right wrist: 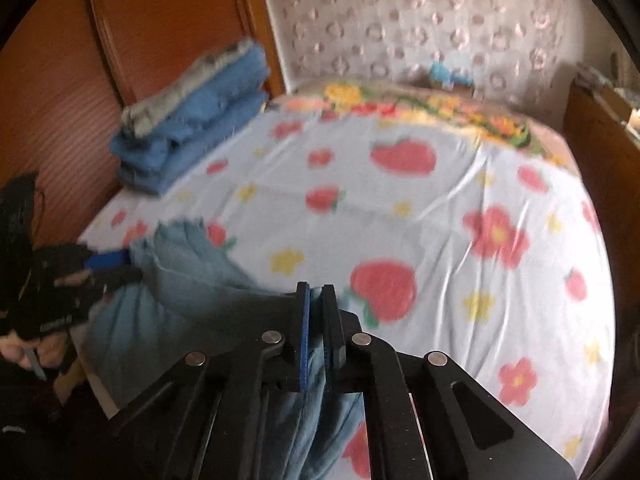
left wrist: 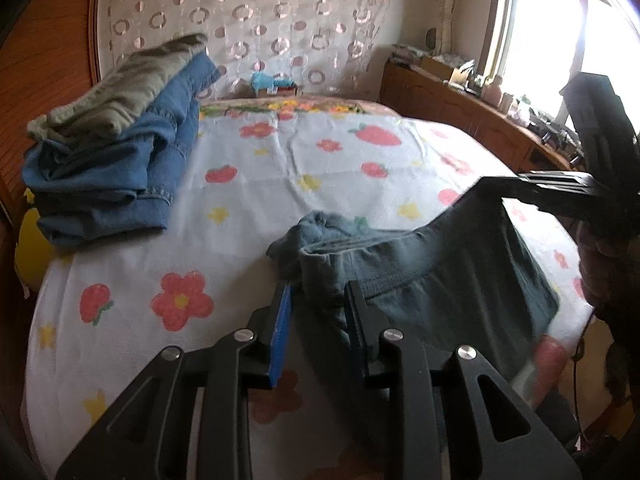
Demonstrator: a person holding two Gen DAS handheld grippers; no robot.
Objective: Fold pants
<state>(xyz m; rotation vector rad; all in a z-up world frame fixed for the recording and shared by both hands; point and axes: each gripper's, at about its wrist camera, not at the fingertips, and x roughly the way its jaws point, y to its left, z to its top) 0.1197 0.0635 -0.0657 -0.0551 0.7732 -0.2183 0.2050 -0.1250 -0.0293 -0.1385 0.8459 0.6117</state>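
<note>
Pants: we hold soft grey-teal knit pants (left wrist: 432,280) by the ribbed waistband, above the near edge of the flower-and-strawberry printed bedsheet (left wrist: 280,168).
Left gripper (left wrist: 320,292): our jaws stand wide, waistband bunched between them.
Right gripper (right wrist: 316,300): we pinch the fabric narrow.
Stack: folded blue denim and olive garments (left wrist: 116,136) far left.

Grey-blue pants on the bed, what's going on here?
A person with a gripper in each hand is handling the grey-blue pants over the flower-print bedsheet. The right gripper is shut on the fabric near the waistband. The left gripper has its jaws open around the waistband's other end, not yet pinching. The pants are bunched and partly lifted, with no fold made yet. A stack of folded jeans with an olive garment on top sits at the bed's far corner.
</note>
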